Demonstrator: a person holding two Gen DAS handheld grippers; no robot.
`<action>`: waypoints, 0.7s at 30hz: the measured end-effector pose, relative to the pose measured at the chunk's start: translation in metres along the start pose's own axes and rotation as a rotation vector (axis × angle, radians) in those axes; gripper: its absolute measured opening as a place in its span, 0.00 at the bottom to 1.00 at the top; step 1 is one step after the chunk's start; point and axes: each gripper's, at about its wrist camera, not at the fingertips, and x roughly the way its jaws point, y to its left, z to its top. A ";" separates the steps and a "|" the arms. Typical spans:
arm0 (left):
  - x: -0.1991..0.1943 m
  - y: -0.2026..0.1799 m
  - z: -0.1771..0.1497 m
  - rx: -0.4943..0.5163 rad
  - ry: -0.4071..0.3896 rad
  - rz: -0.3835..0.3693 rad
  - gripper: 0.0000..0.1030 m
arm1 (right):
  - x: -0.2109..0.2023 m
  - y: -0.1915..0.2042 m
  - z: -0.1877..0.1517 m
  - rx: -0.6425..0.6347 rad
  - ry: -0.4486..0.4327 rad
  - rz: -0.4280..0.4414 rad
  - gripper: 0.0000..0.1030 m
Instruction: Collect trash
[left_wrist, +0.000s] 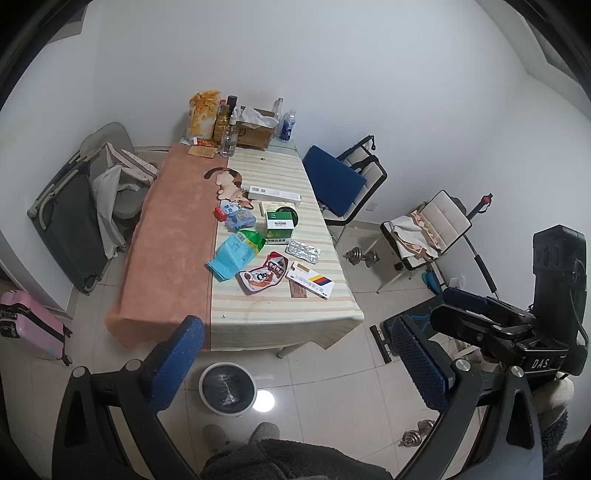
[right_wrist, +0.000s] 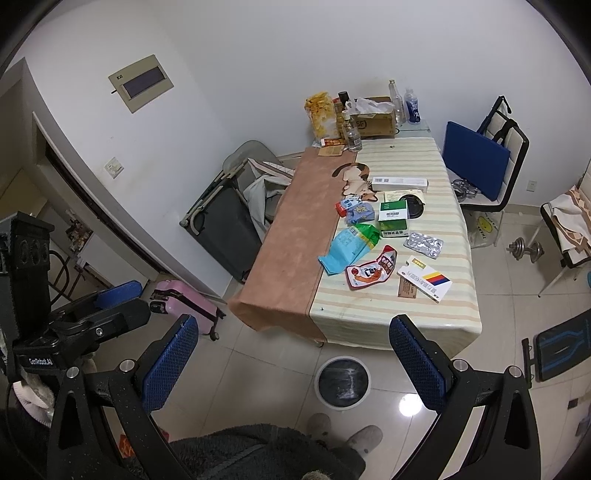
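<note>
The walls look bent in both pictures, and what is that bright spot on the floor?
Both views use fisheye lenses, so the edges curve and the corners go black. The spot in the left view, in the right, is lamp glare on glossy tile beside the bin.

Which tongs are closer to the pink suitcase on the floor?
Left. The left tongs hang on the side of the pink hard-shell suitcase; the right tongs hang further over, beyond the round white bin.

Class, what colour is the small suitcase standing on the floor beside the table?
Pink suitcase, clearest in the right wrist view.
</note>
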 end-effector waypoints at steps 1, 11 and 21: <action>0.000 0.000 0.000 0.000 0.000 -0.002 1.00 | 0.001 0.001 0.000 0.001 0.002 0.000 1.00; 0.000 -0.001 -0.002 0.001 0.001 -0.016 1.00 | 0.002 0.001 -0.004 0.005 0.009 0.001 1.00; 0.001 -0.003 -0.003 0.002 0.002 -0.023 1.00 | -0.001 -0.003 -0.007 0.009 0.005 0.000 1.00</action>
